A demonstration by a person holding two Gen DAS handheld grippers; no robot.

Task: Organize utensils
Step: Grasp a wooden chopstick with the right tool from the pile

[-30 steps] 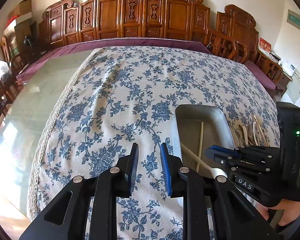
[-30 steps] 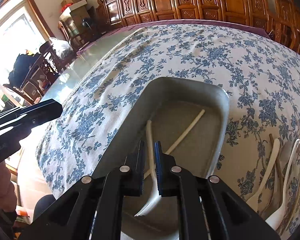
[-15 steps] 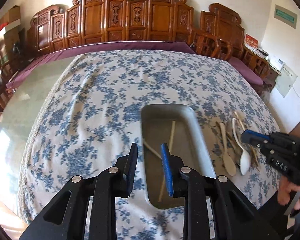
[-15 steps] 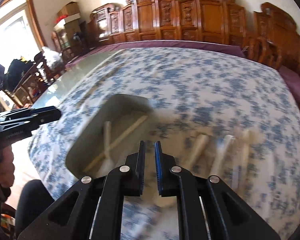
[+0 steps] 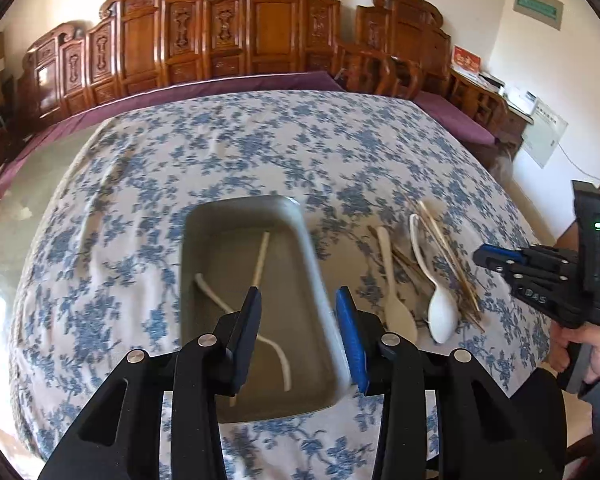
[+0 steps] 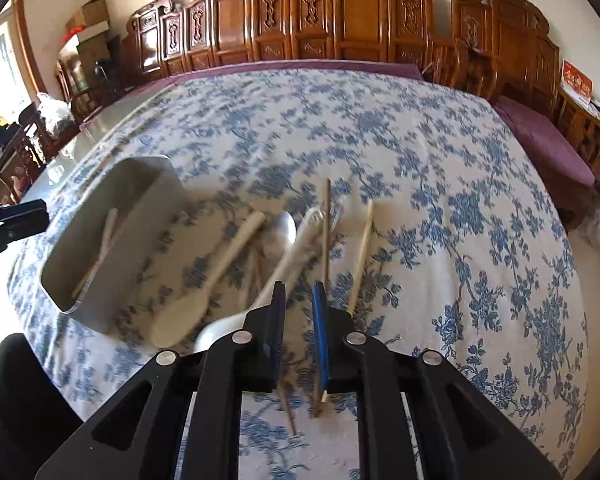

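Note:
A grey rectangular tray (image 5: 196, 240) sits on the blue floral tablecloth and holds a chopstick (image 5: 260, 256) and a white spoon (image 5: 276, 352). My left gripper (image 5: 298, 300) is open and empty, hovering over the tray's near right side. To the tray's right lie a cream spoon (image 5: 398, 312), a white spoon (image 5: 442, 312) and several chopsticks (image 5: 448, 248). My right gripper (image 6: 298, 296) is slightly open and empty above this pile; it also shows in the left wrist view (image 5: 496, 258). The tray also shows in the right wrist view (image 6: 140, 248), as do the cream spoon (image 6: 216, 276) and chopsticks (image 6: 360, 248).
The tablecloth (image 5: 260, 140) covers a large round table with a purple undercloth (image 5: 220, 86) at the far edge. Carved wooden chairs (image 5: 260, 32) line the far side. A person's hand (image 5: 592, 356) holds the right gripper at the table's right edge.
My left gripper has swung right over the tray and opened wider. My right gripper has moved off the tray, right, to above the loose spoons and chopsticks, and opened a little.

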